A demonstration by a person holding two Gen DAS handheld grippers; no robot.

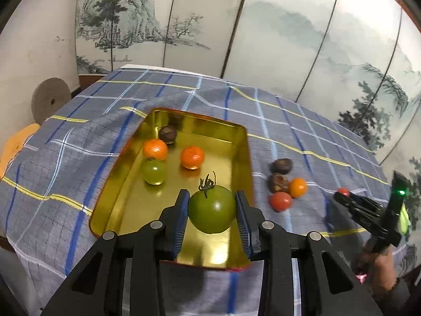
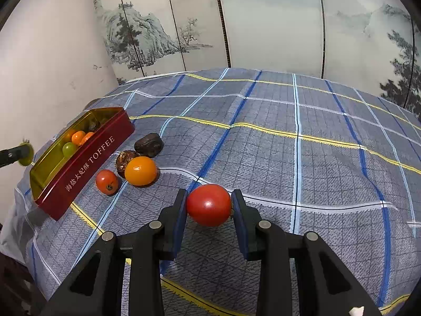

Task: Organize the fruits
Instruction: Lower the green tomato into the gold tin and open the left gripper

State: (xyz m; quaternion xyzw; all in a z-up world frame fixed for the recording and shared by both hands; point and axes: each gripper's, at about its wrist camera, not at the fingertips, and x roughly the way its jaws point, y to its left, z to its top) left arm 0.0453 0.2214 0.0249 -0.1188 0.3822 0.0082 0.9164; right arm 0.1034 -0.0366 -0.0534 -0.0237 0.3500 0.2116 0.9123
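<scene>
My left gripper (image 1: pixel 212 205) is shut on a green tomato (image 1: pixel 212 209) with a dry stem, held over the near end of a gold-lined red tin (image 1: pixel 238 142). Inside the tin lie two orange fruits (image 1: pixel 192 157), a green grape (image 1: pixel 154 171) and a dark brown fruit (image 1: pixel 168 133). My right gripper (image 2: pixel 208 205) is shut on a red tomato (image 2: pixel 209 205) just above the checked cloth. Beside the tin (image 2: pixel 86 166) on the cloth lie a small red tomato (image 2: pixel 106 181), an orange fruit (image 2: pixel 140 171) and two dark brown fruits (image 2: pixel 148 144).
A blue-grey checked cloth (image 2: pixel 289 158) covers the table. A painted folding screen (image 2: pixel 263 26) stands behind it. The right gripper (image 1: pixel 342 193) and a hand (image 1: pixel 379 268) show at the right edge of the left wrist view. A round grey disc (image 1: pixel 50 100) leans at the far left.
</scene>
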